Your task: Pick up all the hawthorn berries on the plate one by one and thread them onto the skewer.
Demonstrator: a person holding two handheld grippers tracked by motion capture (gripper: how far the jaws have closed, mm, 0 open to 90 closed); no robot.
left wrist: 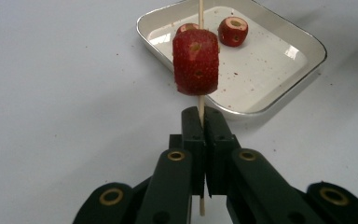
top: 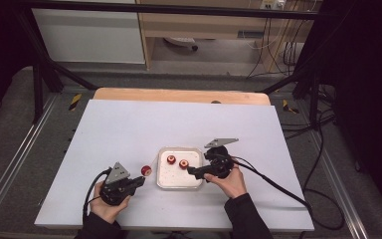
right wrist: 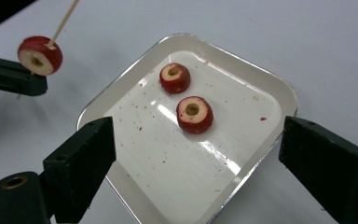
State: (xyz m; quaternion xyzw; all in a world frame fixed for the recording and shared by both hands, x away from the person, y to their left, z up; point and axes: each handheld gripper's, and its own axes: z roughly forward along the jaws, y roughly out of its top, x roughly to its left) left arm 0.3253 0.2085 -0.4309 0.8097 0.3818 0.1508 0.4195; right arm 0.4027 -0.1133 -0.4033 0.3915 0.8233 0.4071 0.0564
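My left gripper (left wrist: pixel 204 123) is shut on a thin wooden skewer (left wrist: pixel 200 105) that carries one red cored fruit piece (left wrist: pixel 196 62). In the high view this gripper (top: pixel 138 181) sits left of the white tray (top: pixel 179 187), with the skewered piece (top: pixel 146 171) near the tray's left rim. Two more red cored pieces (right wrist: pixel 175 78) (right wrist: pixel 194 114) lie in the tray (right wrist: pixel 168 163). My right gripper (right wrist: pixel 200 140) hovers over the tray's near right part, open wide, with nothing between its jaws. Seen from above, the right gripper (top: pixel 193 172) points left across the tray.
A white sheet (top: pixel 129 129) covers the table, with a wooden edge (top: pixel 179 94) at the far side. Cables (top: pixel 278 186) trail off to the right. Small red crumbs speckle the tray floor (left wrist: pixel 261 65). Metal frame legs and a cabinet stand beyond the table.
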